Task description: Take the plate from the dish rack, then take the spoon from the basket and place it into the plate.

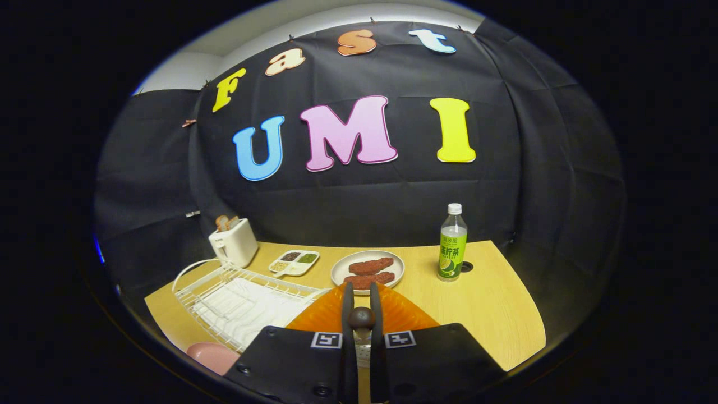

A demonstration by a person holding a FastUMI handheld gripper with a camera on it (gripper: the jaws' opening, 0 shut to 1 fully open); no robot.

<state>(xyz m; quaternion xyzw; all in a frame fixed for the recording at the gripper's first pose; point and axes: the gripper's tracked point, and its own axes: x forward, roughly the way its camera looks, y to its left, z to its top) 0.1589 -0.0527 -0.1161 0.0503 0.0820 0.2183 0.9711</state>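
White wire dish rack [247,300] left; orange ribbed plate [320,317] near; pale plate [367,268], reddish-brown pieces; green-labelled bottle [452,244] right; cream toaster [234,242] far left; light wood table [488,303].

The gripper [362,294] points forward and slightly down, level and steady above the table. Its two fingers [348,314] run almost parallel, drawn close together with only a narrow gap between them. They pinch a spoon [362,318] by its dark rounded handle end, one finger pressing on each side.
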